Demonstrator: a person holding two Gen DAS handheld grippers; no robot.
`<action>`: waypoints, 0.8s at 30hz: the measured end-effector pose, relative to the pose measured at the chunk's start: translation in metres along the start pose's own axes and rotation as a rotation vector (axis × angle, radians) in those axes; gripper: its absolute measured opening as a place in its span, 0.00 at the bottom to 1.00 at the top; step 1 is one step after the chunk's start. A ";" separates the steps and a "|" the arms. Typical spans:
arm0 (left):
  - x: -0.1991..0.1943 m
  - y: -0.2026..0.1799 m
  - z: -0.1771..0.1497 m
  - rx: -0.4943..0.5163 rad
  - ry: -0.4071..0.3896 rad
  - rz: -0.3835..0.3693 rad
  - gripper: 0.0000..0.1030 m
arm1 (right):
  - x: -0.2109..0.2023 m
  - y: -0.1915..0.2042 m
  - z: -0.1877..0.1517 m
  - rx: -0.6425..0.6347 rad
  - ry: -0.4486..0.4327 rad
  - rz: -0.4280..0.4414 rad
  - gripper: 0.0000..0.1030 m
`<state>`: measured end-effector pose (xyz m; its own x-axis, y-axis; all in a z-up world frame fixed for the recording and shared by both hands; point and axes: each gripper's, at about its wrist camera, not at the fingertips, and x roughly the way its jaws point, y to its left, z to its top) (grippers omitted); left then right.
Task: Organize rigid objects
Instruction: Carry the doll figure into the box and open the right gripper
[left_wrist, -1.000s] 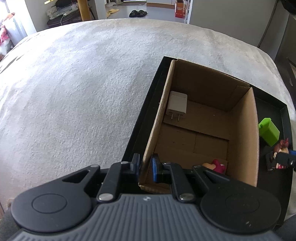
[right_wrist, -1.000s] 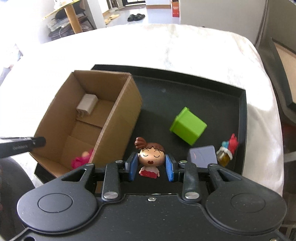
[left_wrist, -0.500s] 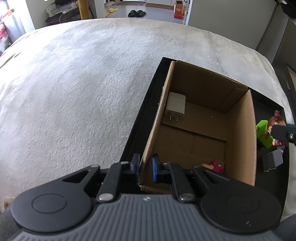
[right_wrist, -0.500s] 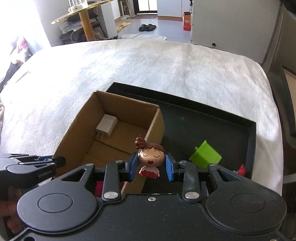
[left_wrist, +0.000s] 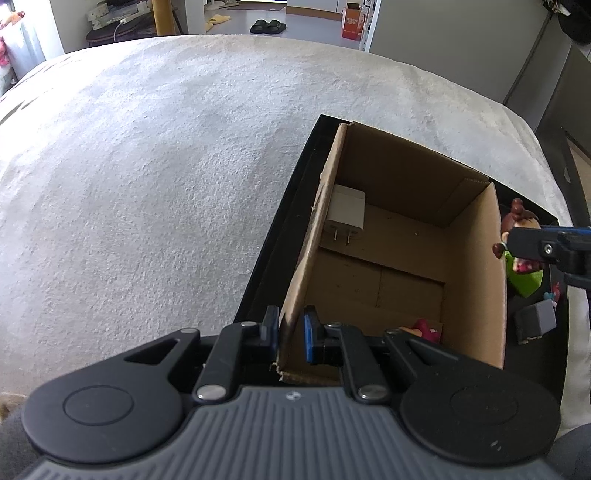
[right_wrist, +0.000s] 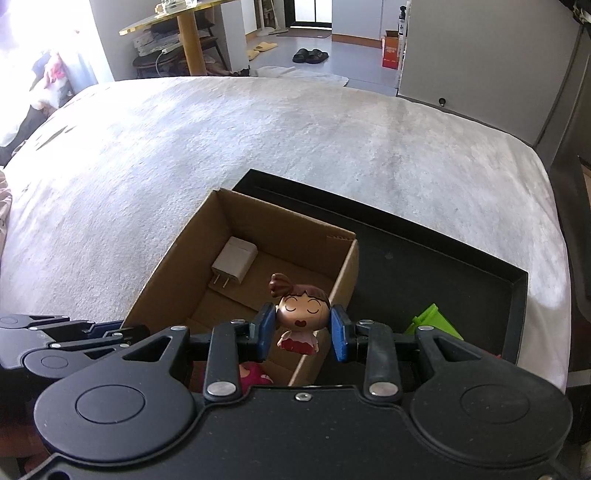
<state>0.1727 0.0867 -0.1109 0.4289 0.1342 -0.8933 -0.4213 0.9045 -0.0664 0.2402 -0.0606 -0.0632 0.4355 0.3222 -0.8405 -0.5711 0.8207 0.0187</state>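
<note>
Right gripper (right_wrist: 302, 328) clamps doll (right_wrist: 301, 314); left gripper (left_wrist: 290, 334) pinches box (right_wrist: 343, 258) wall: clear right wall, release low inside

Both grippers' fingers (left_wrist: 271, 328) (right_wrist: 266, 328) are clamped.

No legible text, labels or nos. anywhere; print on the orange carton (right_wrist: 390, 51) is too blurred to read.

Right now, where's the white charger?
In the right wrist view, the white charger lies on the cardboard box floor against its left wall, prongs toward the camera, beyond the doll held by the right gripper.
</note>
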 end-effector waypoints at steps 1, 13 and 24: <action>0.000 0.000 0.000 0.000 0.000 -0.001 0.11 | 0.001 0.002 0.001 -0.004 0.000 -0.001 0.31; 0.000 0.001 0.001 -0.008 0.002 -0.010 0.11 | 0.012 0.011 0.022 -0.049 -0.010 -0.008 0.31; 0.002 0.001 0.000 -0.007 0.006 -0.012 0.11 | 0.004 0.000 0.028 -0.022 -0.078 -0.055 0.41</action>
<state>0.1737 0.0877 -0.1127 0.4293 0.1213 -0.8950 -0.4221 0.9030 -0.0801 0.2616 -0.0458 -0.0514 0.5187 0.3135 -0.7954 -0.5596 0.8278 -0.0387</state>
